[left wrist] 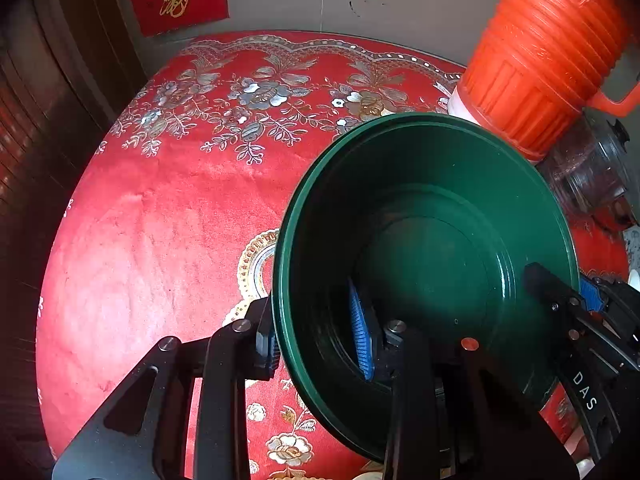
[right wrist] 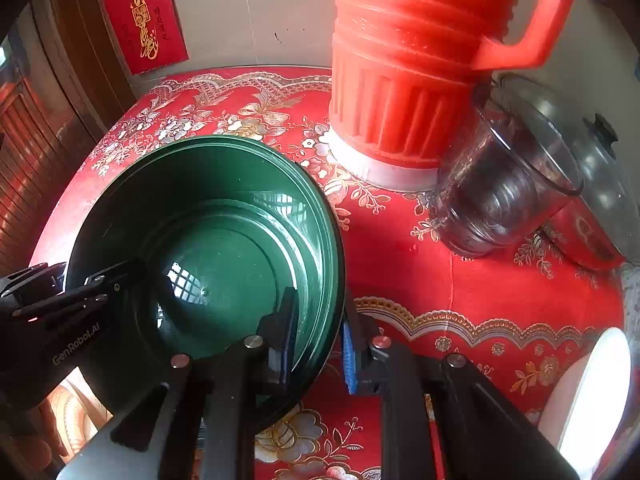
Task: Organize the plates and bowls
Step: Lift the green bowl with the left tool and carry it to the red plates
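Observation:
A dark green bowl (left wrist: 432,216) (right wrist: 224,240) is over the red flowered tablecloth, and both grippers hold it by opposite sides of its rim. In the left wrist view my left gripper (left wrist: 316,340) is shut on the near left rim, with its blue pad inside the bowl and the other finger outside. My right gripper (left wrist: 576,304) clamps the right rim there. In the right wrist view my right gripper (right wrist: 318,340) pinches the bowl's near right rim, with one finger inside and the blue pad outside. The left gripper (right wrist: 84,292) bites the left rim. I cannot tell whether the bowl touches the cloth.
An orange ribbed thermos jug (right wrist: 408,60) (left wrist: 540,60) stands close behind the bowl. Right of it are a clear glass pitcher (right wrist: 500,200) and a red pot with a glass lid (right wrist: 592,184). A white dish (right wrist: 592,392) lies at the right edge. The red tablecloth (left wrist: 160,240) stretches left.

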Demonstrator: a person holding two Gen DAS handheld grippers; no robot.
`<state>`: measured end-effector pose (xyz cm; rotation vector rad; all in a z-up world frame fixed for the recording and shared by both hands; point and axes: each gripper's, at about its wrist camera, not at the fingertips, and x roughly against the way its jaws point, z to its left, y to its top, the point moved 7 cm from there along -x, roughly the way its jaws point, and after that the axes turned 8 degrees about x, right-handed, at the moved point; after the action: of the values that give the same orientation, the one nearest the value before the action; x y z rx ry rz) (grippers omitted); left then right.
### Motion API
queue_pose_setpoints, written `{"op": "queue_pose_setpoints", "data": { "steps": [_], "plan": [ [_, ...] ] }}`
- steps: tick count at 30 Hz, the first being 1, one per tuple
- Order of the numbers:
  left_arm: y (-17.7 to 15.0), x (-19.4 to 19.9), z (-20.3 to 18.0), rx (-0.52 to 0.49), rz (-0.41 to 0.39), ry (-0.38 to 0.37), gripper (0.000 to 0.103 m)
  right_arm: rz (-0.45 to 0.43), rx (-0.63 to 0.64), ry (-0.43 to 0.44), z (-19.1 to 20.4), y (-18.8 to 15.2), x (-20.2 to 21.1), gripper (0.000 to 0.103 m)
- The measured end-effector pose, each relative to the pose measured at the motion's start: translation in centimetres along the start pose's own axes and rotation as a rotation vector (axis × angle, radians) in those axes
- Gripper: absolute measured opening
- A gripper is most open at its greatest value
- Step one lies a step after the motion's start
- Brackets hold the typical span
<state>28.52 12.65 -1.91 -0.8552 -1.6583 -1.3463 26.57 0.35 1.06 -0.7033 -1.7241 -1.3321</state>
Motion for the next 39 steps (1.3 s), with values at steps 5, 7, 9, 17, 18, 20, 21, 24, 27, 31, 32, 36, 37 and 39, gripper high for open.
{"op": "queue_pose_setpoints", "data": {
  "steps": [5, 7, 9, 17, 18, 20, 21, 24, 27, 31, 32, 36, 37, 39],
  "plan": [
    [0.1, 1.3, 0.2, 0.017, -0.018, -0.024, 0.021, -0.022, -0.008, 0.0, -0.4, -0.1, 1.2, 0.018],
    [0.1, 2.3, 0.0, 0.011, -0.029, -0.025, 0.021, -0.025, -0.009, 0.002, -0.4, -0.1, 1.8, 0.019],
    [0.0, 3.5, -0.1, 0.002, -0.044, -0.023, 0.021, -0.033, -0.007, -0.002, -0.5, -0.2, 2.7, 0.019],
    [-2.4, 8.0, 0.4, -0.004, -0.062, -0.052, 0.021, -0.066, -0.002, 0.022, 0.0, -1.8, 7.0, 0.019],
    [-3.0, 8.5, 0.6, -0.001, -0.059, -0.057, 0.021, -0.07, 0.001, 0.022, 0.2, -2.1, 7.6, 0.019],
    [-4.2, 9.5, 1.0, -0.003, -0.057, -0.061, 0.021, -0.078, 0.006, 0.025, 0.6, -2.8, 8.8, 0.019],
    [-4.9, 10.2, 1.1, -0.001, -0.058, -0.066, 0.021, -0.083, 0.01, 0.025, 0.8, -3.2, 9.5, 0.019],
    [-6.6, 12.0, 1.9, 0.006, -0.066, -0.08, 0.021, -0.096, 0.019, 0.03, 1.4, -4.6, 11.6, 0.019],
    [-8.6, 14.1, 2.7, 0.007, -0.087, -0.08, 0.021, -0.104, 0.033, 0.038, 2.5, -5.7, 13.2, 0.022],
    [-11.1, 16.5, 4.1, 0.012, -0.11, -0.08, 0.021, -0.117, 0.051, 0.054, 4.4, -7.7, 15.1, 0.022],
    [-11.7, 17.0, 4.5, 0.015, -0.115, -0.081, 0.021, -0.121, 0.054, 0.062, 4.8, -8.2, 15.5, 0.022],
    [-14.0, 18.9, 6.3, 0.03, -0.142, -0.076, 0.021, -0.147, 0.08, 0.082, 6.8, -9.5, 17.2, 0.022],
    [-14.5, 19.3, 6.8, 0.035, -0.148, -0.075, 0.021, -0.152, 0.09, 0.087, 7.4, -9.8, 17.5, 0.022],
    [-15.7, 19.8, 7.9, 0.045, -0.153, -0.075, 0.021, -0.163, 0.104, 0.104, 8.4, -10.4, 18.2, 0.023]
  ]
}}
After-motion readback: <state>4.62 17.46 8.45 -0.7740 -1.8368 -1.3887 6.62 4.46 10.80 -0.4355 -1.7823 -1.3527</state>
